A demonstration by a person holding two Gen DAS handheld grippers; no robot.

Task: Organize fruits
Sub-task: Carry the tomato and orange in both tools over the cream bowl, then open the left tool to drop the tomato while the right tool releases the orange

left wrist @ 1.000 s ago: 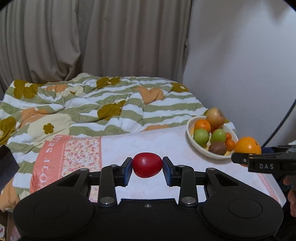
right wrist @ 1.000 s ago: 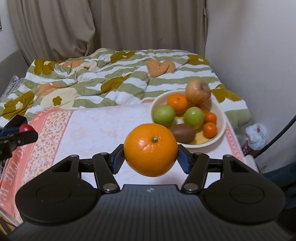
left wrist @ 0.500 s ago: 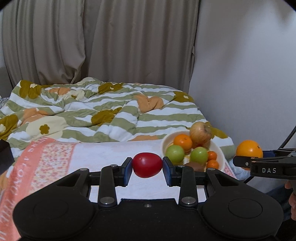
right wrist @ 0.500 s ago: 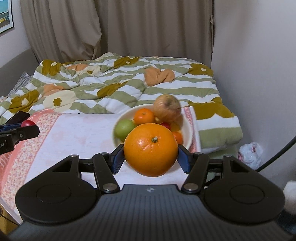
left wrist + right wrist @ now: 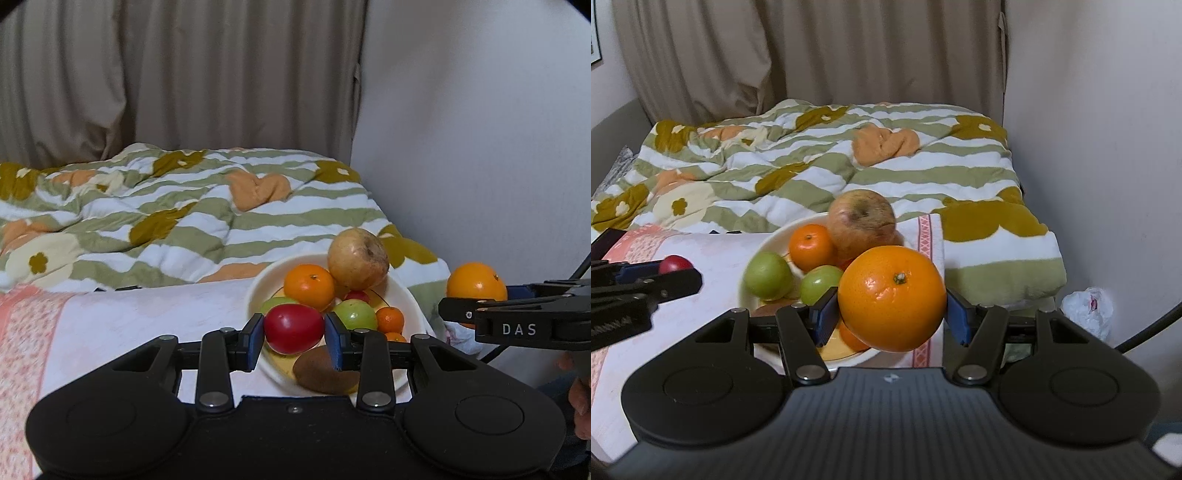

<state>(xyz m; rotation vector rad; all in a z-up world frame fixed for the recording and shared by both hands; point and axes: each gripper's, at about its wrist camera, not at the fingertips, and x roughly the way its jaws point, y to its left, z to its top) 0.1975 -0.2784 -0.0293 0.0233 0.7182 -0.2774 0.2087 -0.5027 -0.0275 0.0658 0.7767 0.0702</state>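
- The left tool (image 5: 294, 334) gripped a red fruit (image 5: 293, 328) between its blue pads, held above the near side of a white bowl (image 5: 258, 295).
- The right tool (image 5: 892, 314) clamped a large orange (image 5: 892, 298), carried just over the bowl's right rim, close to the cloth's patterned border.
- The bowl stood on a pink-and-white floral cloth (image 5: 147, 314) covering the counter, holding a mandarin (image 5: 309, 287), a big yellowish apple (image 5: 357, 264), two green fruits (image 5: 768, 275), small oranges (image 5: 390, 319) and a brown kiwi (image 5: 325, 373).
- Behind lay a bed with a green-striped flowered quilt (image 5: 812, 173), beige curtains (image 5: 184, 74) beyond it.
- A white plastic bag (image 5: 1087, 306) sat on the floor by the wall.
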